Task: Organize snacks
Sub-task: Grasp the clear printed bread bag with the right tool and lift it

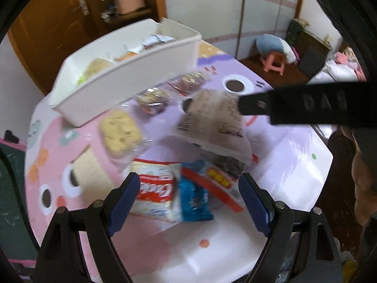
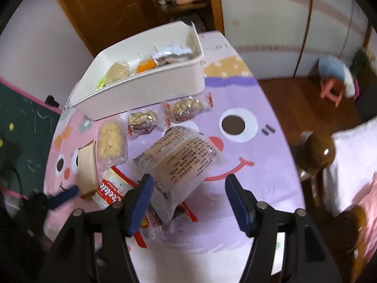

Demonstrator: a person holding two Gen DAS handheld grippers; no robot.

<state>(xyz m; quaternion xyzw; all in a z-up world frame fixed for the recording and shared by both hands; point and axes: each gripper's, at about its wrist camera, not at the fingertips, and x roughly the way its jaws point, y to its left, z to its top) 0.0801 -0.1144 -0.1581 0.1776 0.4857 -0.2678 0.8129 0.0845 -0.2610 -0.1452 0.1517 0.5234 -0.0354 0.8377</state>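
We are holding the left gripper (image 1: pixel 187 202) with its blue ribbed pads spread wide and nothing pressed between them; through the gap we are seeing the red-and-white cookie packet (image 1: pixel 154 192) and a blue foil packet (image 1: pixel 194 198) lying flat on the table (image 1: pixel 294 155), slightly toward twelve o'clock from the pads. We are holding the right gripper (image 2: pixel 188 202) released too, and no earlier view is letting us say more of its jaws than that. The printed clear pouch (image 2: pixel 181 165) is lying between its pads, one end beside the left-hand pad, but the pads are not pressing on it.

That pouch is the relation we are judging the coming move by: its long axis is running from about seven o'clock to one o'clock across the right gripper's view, so the jaws are standing roughly across its lower end. The right gripper is the nearer one to it.

Farther out, at eleven o'clock, the white plastic bin (image 2: pixel 141 94) is standing with several snacks already inside. Near it, crinkly clear-wrapped round cakes (image 2: pixel 186 109) and a pale, bumpy rice crisp (image 2: pixel 110 141) are waiting on the glossy pink and lilac cartoon cloth.
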